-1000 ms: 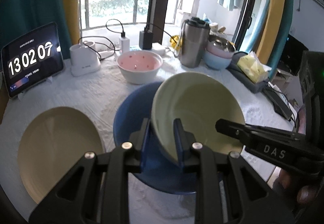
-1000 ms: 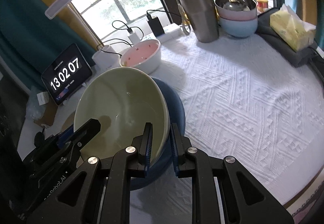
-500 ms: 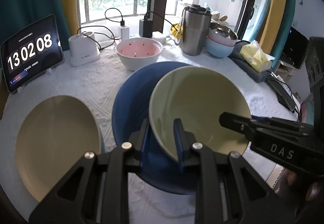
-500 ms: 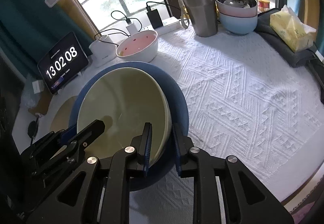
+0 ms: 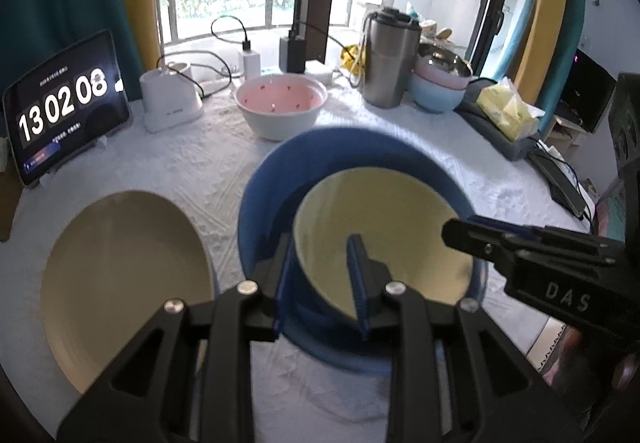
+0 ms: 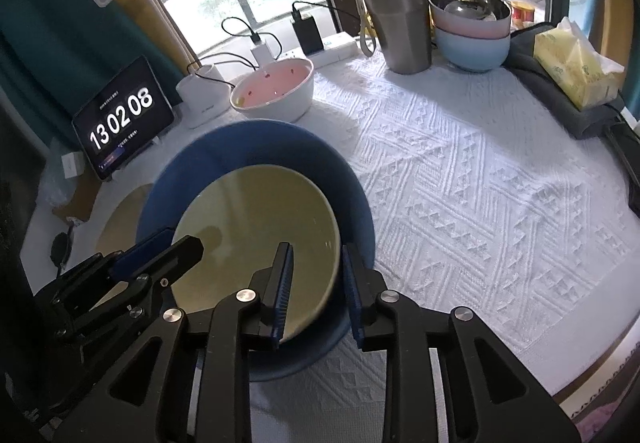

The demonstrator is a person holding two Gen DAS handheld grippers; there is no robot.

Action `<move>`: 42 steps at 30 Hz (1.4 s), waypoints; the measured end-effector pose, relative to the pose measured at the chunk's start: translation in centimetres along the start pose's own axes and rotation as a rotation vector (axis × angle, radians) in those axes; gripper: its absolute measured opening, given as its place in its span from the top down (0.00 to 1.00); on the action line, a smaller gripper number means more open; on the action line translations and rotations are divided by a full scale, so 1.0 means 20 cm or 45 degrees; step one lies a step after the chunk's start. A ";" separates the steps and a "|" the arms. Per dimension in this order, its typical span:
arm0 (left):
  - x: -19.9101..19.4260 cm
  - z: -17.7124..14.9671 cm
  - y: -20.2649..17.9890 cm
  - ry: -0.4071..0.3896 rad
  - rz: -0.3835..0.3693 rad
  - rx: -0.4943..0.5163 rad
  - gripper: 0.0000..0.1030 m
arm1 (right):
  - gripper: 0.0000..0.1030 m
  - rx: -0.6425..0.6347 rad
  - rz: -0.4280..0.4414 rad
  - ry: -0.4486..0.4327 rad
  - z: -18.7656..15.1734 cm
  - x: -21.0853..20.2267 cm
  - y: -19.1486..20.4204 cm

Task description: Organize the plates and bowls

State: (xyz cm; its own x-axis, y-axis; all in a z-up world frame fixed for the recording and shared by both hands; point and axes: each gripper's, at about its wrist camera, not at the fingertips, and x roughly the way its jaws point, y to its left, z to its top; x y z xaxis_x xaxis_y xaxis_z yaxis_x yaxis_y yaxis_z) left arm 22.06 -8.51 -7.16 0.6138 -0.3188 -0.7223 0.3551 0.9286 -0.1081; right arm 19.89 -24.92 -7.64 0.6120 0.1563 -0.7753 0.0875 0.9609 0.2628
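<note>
from the left wrist view, the left gripper (image 5: 322,279) straddles the near rim of the pale green bowl (image 5: 384,239), which sits inside the big blue bowl (image 5: 276,199) on the white tablecloth (image 5: 192,167). its jaws have just been opening; there's a sliver of gap on each side of the rim, so the pads don't seem to press. the right gripper (image 5: 460,231) pokes in from the right over the bowl's far edge. a tan plate (image 5: 124,275) lies flat just beside the blue bowl, and a pink-lined bowl (image 5: 280,107) stands behind, near a tablet clock (image 5: 60,111).

from the right wrist view, the right gripper (image 6: 316,283) brackets the green bowl's (image 6: 256,227) rim on its own side, jaws likewise just been opening, the outer pad clear of the rim. the left gripper (image 6: 176,243) reaches in from the left. a steel tumbler (image 6: 396,19) and stacked bowls (image 6: 472,31) stand at the back.
</note>
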 end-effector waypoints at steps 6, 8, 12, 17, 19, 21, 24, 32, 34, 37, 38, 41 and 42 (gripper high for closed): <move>-0.04 0.03 0.00 -0.036 0.004 0.008 0.72 | 0.74 -0.043 0.025 -0.044 0.02 -0.05 0.04; -0.05 0.03 0.01 -0.039 0.005 0.008 0.72 | 0.74 -0.038 0.027 -0.038 0.03 -0.05 0.04; -0.06 0.04 0.01 -0.046 0.005 0.008 0.71 | 0.74 -0.037 0.024 -0.040 0.03 -0.05 0.04; -0.09 0.07 0.01 -0.065 -0.004 0.009 0.70 | 0.74 -0.037 0.026 -0.052 0.05 -0.07 0.05; -0.09 0.09 0.01 -0.075 -0.005 0.007 0.69 | 0.74 -0.036 0.026 -0.056 0.06 -0.07 0.05; -0.10 0.10 0.02 -0.085 -0.005 0.002 0.68 | 0.74 -0.034 0.028 -0.060 0.07 -0.08 0.05; -0.11 0.12 0.03 -0.096 -0.003 -0.003 0.67 | 0.74 -0.033 0.032 -0.064 0.09 -0.08 0.05; -0.14 0.18 0.07 -0.128 0.009 -0.014 0.67 | 0.74 -0.044 0.041 -0.075 0.13 -0.09 0.08; -0.15 0.19 0.07 -0.138 0.010 -0.013 0.66 | 0.74 -0.049 0.043 -0.080 0.14 -0.10 0.09; -0.15 0.21 0.07 -0.150 0.011 -0.011 0.66 | 0.74 -0.053 0.044 -0.085 0.17 -0.10 0.10; -0.15 0.22 0.07 -0.154 0.012 -0.012 0.66 | 0.74 -0.055 0.044 -0.087 0.17 -0.10 0.10; -0.15 0.24 0.09 -0.159 0.015 -0.017 0.66 | 0.74 -0.059 0.045 -0.092 0.20 -0.09 0.10; -0.15 0.25 0.09 -0.160 0.016 -0.019 0.66 | 0.74 -0.061 0.047 -0.093 0.21 -0.09 0.10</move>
State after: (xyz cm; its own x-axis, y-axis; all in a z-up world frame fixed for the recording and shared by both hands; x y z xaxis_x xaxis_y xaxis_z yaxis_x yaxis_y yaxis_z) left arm 24.38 -6.86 -1.84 0.7022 -0.3275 -0.6322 0.3370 0.9350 -0.1100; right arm 22.16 -24.17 -3.30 0.6699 0.1762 -0.7213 0.0274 0.9649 0.2611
